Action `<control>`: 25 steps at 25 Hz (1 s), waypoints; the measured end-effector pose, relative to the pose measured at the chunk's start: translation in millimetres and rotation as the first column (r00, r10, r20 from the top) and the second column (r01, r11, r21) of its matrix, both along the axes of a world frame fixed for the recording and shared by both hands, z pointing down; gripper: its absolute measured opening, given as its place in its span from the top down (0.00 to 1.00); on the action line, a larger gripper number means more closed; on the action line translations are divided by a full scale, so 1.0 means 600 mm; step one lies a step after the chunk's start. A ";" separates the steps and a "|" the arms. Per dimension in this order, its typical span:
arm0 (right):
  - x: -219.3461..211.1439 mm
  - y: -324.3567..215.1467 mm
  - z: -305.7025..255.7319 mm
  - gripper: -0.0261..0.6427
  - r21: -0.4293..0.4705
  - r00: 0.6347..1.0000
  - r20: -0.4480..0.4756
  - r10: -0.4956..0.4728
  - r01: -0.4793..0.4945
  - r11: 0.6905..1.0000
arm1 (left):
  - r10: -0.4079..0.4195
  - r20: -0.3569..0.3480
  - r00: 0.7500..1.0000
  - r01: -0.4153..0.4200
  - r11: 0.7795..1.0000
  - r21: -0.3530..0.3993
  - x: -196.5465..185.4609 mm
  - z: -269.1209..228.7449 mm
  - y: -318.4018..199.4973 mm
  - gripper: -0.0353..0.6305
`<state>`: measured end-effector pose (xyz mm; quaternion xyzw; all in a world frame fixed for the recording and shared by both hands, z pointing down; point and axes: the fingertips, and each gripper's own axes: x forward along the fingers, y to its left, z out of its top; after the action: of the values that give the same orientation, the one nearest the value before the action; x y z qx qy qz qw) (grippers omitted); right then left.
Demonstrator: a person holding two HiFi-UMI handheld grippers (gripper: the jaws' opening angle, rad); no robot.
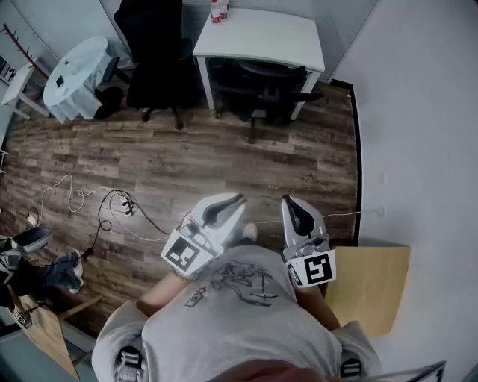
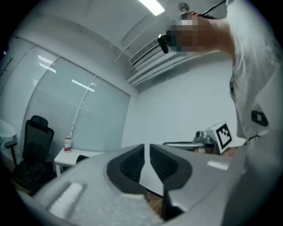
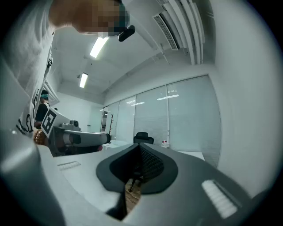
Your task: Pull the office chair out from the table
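Note:
The black office chair [image 1: 269,86] is tucked under the white table [image 1: 261,37] at the far side of the room. Both grippers are held level close to the person's body, well short of the chair. My left gripper [image 1: 237,200] has a narrow gap between its pads and nothing in it; in the left gripper view its jaws [image 2: 147,145] point toward the table [image 2: 75,155]. My right gripper [image 1: 287,201] is shut and empty, its pads meeting at the tips [image 3: 139,145].
A second, high-backed black chair [image 1: 153,52] stands left of the table. Two bottles [image 1: 218,11] sit on the table's far corner. A round cloth-covered table [image 1: 75,78] is at the left. Cables [image 1: 112,205] lie on the wooden floor, a wooden board [image 1: 370,287] at the right.

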<state>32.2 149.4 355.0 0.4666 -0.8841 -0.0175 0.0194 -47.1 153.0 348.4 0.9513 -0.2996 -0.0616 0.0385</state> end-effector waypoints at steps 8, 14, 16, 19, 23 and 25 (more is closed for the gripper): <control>0.021 -0.025 -0.001 0.95 0.001 1.000 0.008 -0.009 0.009 1.000 | -0.007 0.005 1.000 0.007 1.000 -0.004 0.025 0.006 -0.028 0.89; 0.049 -0.060 0.014 0.95 -0.018 0.999 0.025 -0.025 0.025 1.000 | -0.021 0.020 1.000 0.021 1.000 -0.012 0.055 0.017 -0.060 0.89; 0.059 -0.069 0.017 0.95 -0.019 0.999 0.027 -0.028 0.029 0.999 | -0.028 0.024 0.999 0.028 1.000 -0.011 0.065 0.021 -0.070 0.88; 0.074 -0.080 0.021 0.95 -0.017 0.999 0.029 -0.038 0.038 0.999 | -0.035 0.015 0.999 0.035 0.999 -0.026 0.081 0.024 -0.080 0.88; 0.105 -0.108 0.022 0.95 -0.015 0.999 0.025 -0.035 0.035 0.999 | -0.030 0.015 0.999 0.031 0.999 -0.018 0.110 0.026 -0.095 0.87; 0.118 -0.123 0.023 0.95 -0.015 0.999 0.023 -0.032 0.033 0.999 | -0.027 0.011 1.000 0.027 0.999 -0.023 0.121 0.028 -0.107 0.87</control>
<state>102.9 75.9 368.5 0.4523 -0.8918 -0.0056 0.0128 25.5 89.0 365.5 0.9470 -0.3134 -0.0534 0.0471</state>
